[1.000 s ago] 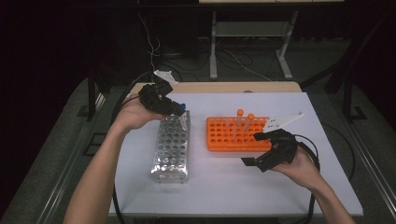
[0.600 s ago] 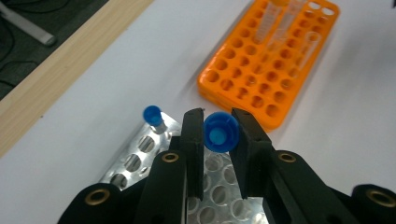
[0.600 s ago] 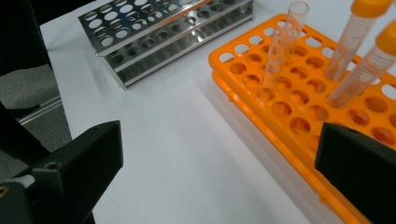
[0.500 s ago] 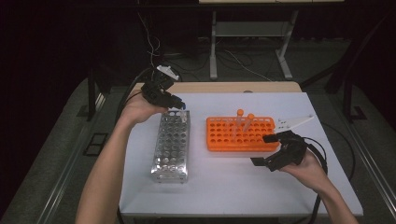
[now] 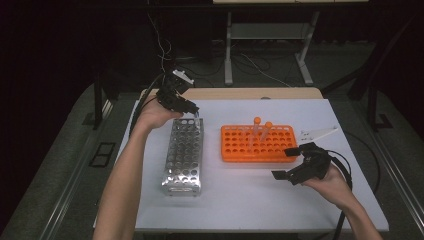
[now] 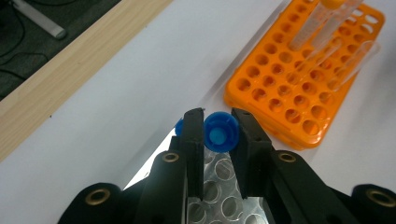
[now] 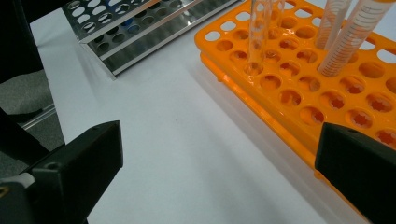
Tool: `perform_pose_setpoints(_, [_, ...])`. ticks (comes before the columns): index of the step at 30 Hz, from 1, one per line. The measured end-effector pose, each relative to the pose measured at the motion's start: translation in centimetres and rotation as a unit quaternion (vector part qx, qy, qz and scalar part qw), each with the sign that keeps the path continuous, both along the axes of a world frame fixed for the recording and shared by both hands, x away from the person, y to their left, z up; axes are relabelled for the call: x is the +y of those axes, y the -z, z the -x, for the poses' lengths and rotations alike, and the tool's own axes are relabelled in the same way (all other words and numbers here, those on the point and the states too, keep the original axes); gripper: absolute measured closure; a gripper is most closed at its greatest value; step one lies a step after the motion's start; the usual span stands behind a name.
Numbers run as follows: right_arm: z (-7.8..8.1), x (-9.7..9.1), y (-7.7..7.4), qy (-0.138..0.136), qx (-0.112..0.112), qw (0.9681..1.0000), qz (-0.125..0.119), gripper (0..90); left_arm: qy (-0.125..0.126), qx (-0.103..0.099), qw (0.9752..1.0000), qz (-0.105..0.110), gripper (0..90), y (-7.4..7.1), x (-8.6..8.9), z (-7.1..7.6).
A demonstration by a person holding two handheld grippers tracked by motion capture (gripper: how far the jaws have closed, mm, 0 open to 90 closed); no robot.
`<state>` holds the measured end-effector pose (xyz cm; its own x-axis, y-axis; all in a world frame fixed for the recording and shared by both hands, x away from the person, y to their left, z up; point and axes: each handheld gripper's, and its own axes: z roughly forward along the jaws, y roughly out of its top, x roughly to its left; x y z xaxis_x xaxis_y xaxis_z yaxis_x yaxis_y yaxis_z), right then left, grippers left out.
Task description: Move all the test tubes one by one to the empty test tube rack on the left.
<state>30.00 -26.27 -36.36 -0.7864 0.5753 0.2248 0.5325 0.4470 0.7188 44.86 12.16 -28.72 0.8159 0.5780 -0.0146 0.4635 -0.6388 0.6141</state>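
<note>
My left gripper [image 5: 186, 111] is shut on a blue-capped tube [image 6: 222, 132], held upright over the far end of the metal rack [image 5: 184, 155]. In the left gripper view the cap sits between the two black jaws, with rack holes [image 6: 224, 196] right below. A second blue cap [image 6: 179, 125] peeks out beside the left jaw. The orange rack [image 5: 257, 145] holds a few clear tubes with orange caps [image 5: 257, 121]. My right gripper [image 5: 284, 162] stands open and holds nothing, just in front of the orange rack's right end [image 7: 299, 79].
A white flat piece [image 5: 320, 132] lies right of the orange rack. The table's wooden far edge [image 5: 240, 93] runs behind both racks. Cables trail from both grippers. Bare white tabletop [image 7: 187, 140] separates the racks.
The left gripper has sunk with the tube toward the metal rack's far end. The right gripper has drawn slightly right and down, away from the orange rack.
</note>
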Motion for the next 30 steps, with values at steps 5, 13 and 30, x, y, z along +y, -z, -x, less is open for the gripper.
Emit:
perform_pose_setpoints(5, [0.0,-0.1,0.1,0.000,-0.002,1.0000,0.000,0.6,-0.005,0.004,1.0000,-0.005,74.5,1.2,0.1,-0.3])
perform_pose_setpoints(13, [-0.1,-0.2,0.0,0.003,-0.005,1.0000,-0.001,0.5,-0.007,0.017,0.9998,-0.004,74.4,2.7,0.2,-0.5])
perform_pose_setpoints(30, [-1.7,-0.6,0.0,0.014,-0.008,0.9998,-0.008,0.6,-0.011,0.052,0.9985,0.013,54.1,2.8,0.0,0.5])
